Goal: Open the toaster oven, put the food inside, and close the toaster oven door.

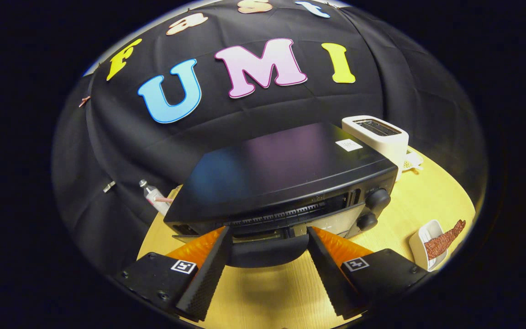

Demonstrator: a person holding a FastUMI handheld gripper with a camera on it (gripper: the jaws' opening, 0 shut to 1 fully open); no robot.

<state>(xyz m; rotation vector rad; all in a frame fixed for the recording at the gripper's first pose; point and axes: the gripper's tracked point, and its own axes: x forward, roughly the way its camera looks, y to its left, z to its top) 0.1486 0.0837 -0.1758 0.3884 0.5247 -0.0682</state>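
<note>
Claw [270, 235] is spread wide, both fingers [208, 269] w/ orange backs and black ribbed pads, tips right up at the front of the black toaster oven [286, 178]. Between the tips sits the oven's dark curved door handle [267, 251]; fingers flank it on either side, can't tell if either pad actually touches it. Not pinching anything.

Oven sits on the light wood table [409, 205], its glossy top tilted toward us from this high angle. Door looks about closed, top edge of it just under the vent slots. Two round knobs [375, 201] on the oven's right front, one above the other.

Food: a reddish-brown strip [445, 240] lying in a small white tray [420, 249] on the table, off to the right of the claw's right finger, well apart from the oven.

Behind the oven's right corner, a white toaster [377, 135]. Left of the oven, near the wall, a small tube [155, 196] w/ a grey cap.
</note>
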